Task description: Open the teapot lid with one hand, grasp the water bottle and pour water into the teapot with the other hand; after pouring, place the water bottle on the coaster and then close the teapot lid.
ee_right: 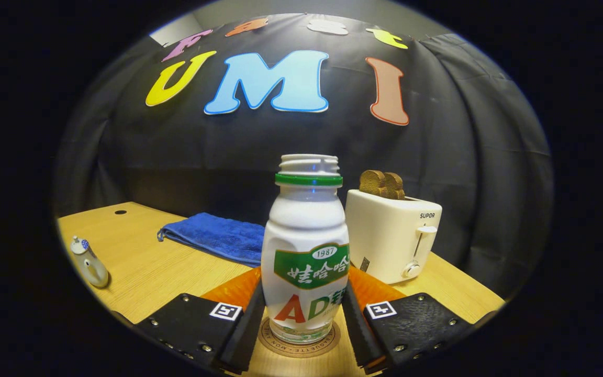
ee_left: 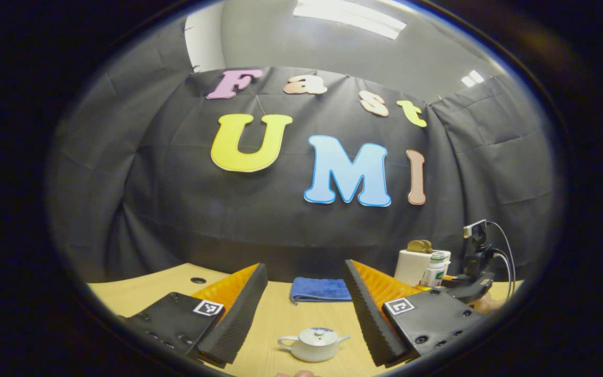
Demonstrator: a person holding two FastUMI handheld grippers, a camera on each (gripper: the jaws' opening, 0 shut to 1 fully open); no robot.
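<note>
A small white teapot (ee_left: 313, 344) with its lid (ee_left: 318, 334) on sits on the wooden table (ee_left: 275, 319), low between the fingers of my left gripper (ee_left: 305, 263), which is open wide and touches nothing. The same teapot (ee_right: 89, 264) shows far left in the right gripper view. The white water bottle (ee_right: 306, 251), uncapped with a green neck ring and label, stands upright on a round coaster (ee_right: 280, 340). My right gripper (ee_right: 303, 293) is shut on the bottle, its fingers pressing the lower sides. In the left gripper view the bottle (ee_left: 435, 269) stands far right with the right gripper (ee_left: 471, 285) by it.
A folded blue cloth (ee_left: 320, 289) (ee_right: 212, 235) lies near the back wall. A white toaster (ee_right: 393, 235) (ee_left: 414, 264) holding brown bread slices stands just behind and right of the bottle. A round hole (ee_right: 120, 212) marks the table's far left.
</note>
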